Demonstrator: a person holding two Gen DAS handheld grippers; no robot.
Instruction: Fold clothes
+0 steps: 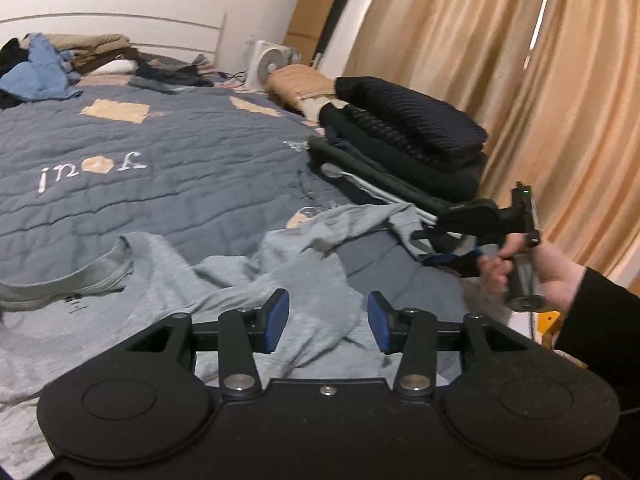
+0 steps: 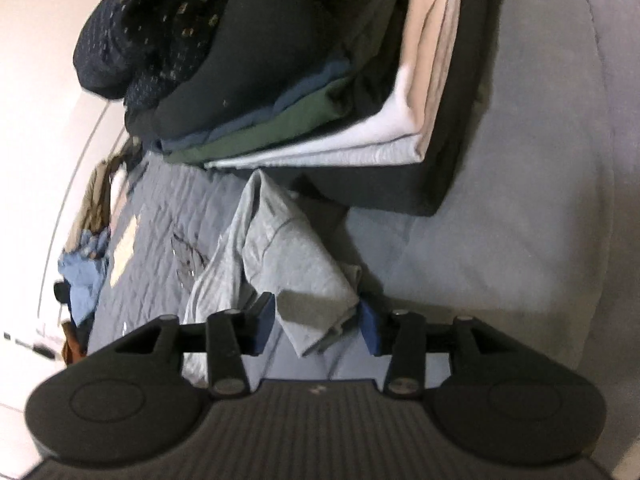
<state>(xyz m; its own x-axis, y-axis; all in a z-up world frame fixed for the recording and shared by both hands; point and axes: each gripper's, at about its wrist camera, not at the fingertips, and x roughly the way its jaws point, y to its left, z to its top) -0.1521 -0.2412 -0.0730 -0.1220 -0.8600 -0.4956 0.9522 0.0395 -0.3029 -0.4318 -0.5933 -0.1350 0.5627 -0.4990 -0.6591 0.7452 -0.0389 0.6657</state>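
Bedroom: a bed under a quilted grey-blue cover with tan patches, white headboard behind, tan pleated curtains along one side. A stack of folded clothes, dark knits over green and white layers, sits at the bed's edge. A crumpled grey T-shirt, soft jersey with a ribbed collar, lies spread on the cover near the stack. Left gripper: jaws apart above the shirt, holding nothing. Right gripper: jaws apart, a shirt corner lying between the blue pads, not clamped.
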